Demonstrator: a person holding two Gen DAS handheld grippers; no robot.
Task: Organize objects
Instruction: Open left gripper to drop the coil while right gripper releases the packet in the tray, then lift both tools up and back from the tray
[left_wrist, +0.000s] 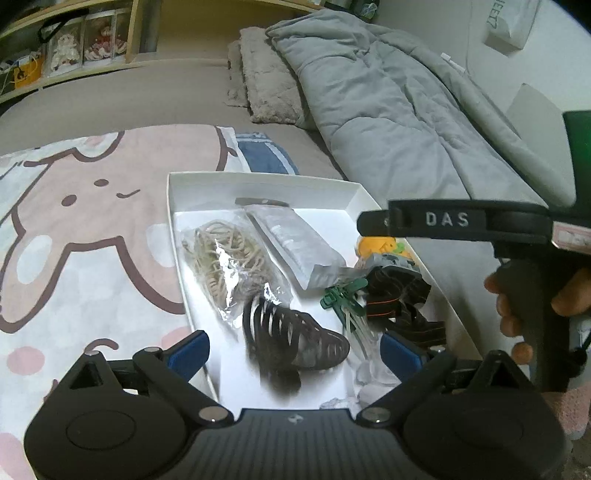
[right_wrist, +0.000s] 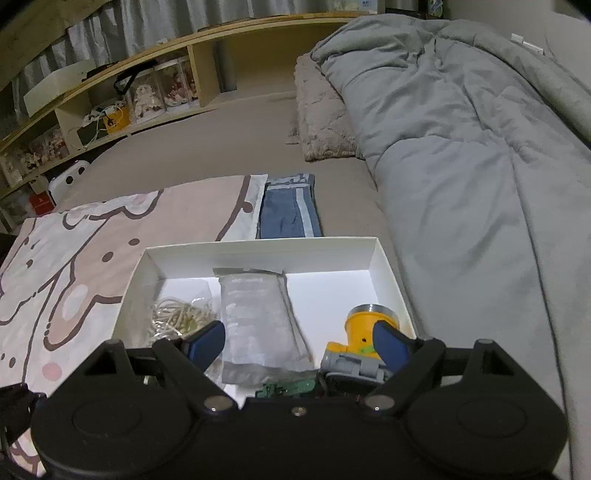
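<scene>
Hair claw (left_wrist: 291, 343) lay in the white box (left_wrist: 258, 184) squarely between my left gripper (left_wrist: 293, 350)'s spread jaws, long axis running away from them; right gripper (right_wrist: 299, 347) also spread, empty.

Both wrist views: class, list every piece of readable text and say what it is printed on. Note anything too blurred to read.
"DAS": white letters on the right gripper.
Grey letters on the white bag, top right: too blurred to read.
Print on the silver pouch: too blurred to read.
</scene>
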